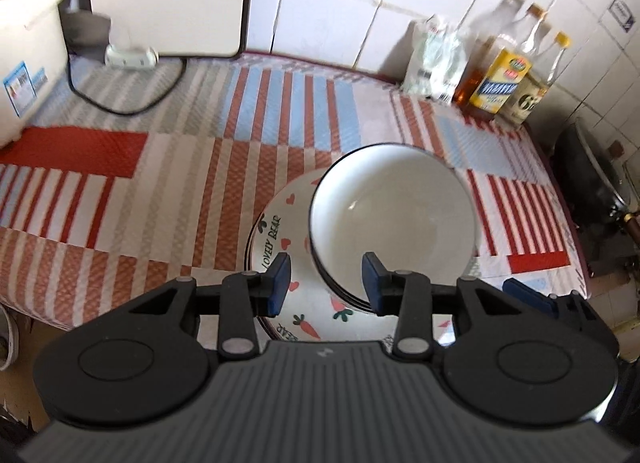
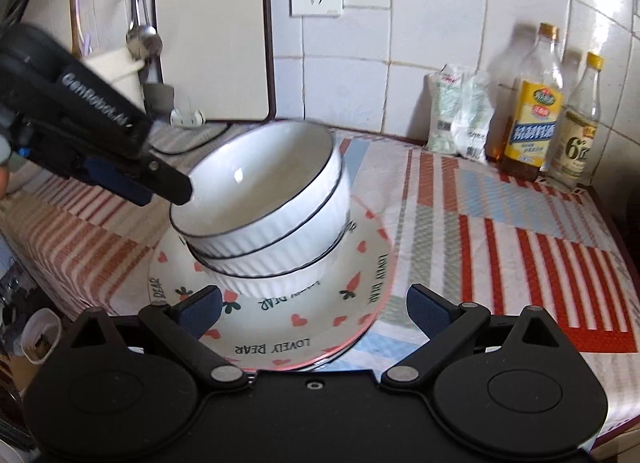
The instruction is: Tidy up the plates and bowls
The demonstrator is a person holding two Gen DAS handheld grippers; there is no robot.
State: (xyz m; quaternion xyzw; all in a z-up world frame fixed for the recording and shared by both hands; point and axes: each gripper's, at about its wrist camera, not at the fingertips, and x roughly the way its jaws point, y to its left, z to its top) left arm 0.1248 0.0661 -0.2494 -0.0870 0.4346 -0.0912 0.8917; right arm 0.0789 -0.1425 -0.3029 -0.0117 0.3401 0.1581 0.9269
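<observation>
Two nested bowls (image 2: 264,207) sit on stacked plates (image 2: 304,327) near bench front edge. Left gripper (image 1: 326,283) part-open, empty; right gripper (image 2: 314,311) wide open, empty. Ceramic: stiff, slick, breakable, prob. heavy; grip at rim.

A striped cloth (image 2: 500,223) is covering the counter; plates (image 2: 288,327) are sitting centrally, bottles (image 2: 532,119) at two o'clock.
</observation>
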